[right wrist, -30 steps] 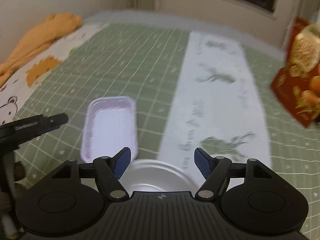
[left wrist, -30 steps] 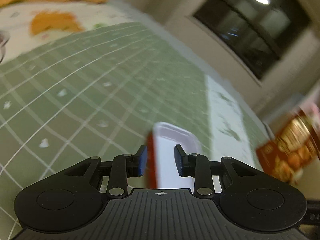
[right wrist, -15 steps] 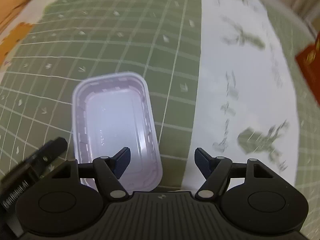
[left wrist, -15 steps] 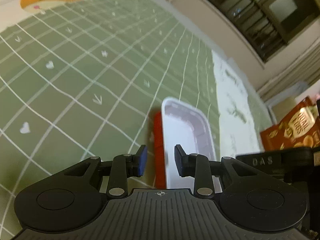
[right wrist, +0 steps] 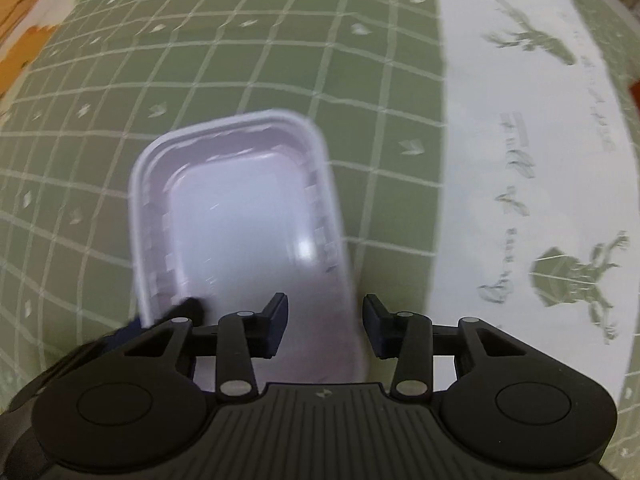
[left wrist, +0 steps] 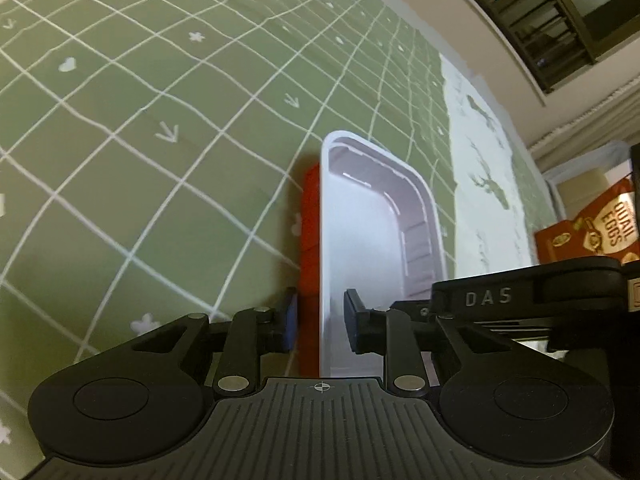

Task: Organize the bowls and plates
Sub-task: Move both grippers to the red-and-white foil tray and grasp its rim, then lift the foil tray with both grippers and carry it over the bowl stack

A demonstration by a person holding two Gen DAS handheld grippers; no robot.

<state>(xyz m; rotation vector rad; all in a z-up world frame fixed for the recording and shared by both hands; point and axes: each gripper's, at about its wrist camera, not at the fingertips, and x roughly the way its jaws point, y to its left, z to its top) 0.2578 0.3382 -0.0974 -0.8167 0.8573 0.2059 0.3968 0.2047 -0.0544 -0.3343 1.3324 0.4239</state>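
A rectangular tray, white inside [left wrist: 372, 240] and red outside, shows in both views. In the left wrist view my left gripper [left wrist: 320, 326] is shut on the tray's left rim and holds it above the green checked cloth [left wrist: 160, 120]. In the right wrist view the tray [right wrist: 236, 216] fills the middle. My right gripper [right wrist: 324, 326] is open, with its jaws on either side of the tray's right rim, not pressing it. The right gripper's body [left wrist: 520, 296] shows at the right of the left wrist view.
The green checked cloth has a white band with deer prints [right wrist: 540, 160] on its right. A red quail-egg box [left wrist: 600, 232] stands at the far right. An orange cloth [right wrist: 16, 20] lies at the far left. A dark window [left wrist: 560, 8] is beyond.
The right gripper has moved left and down onto the tray's right rim and narrowed its opening. The round white bowl under it is out of view. The left gripper keeps hold of the tray.
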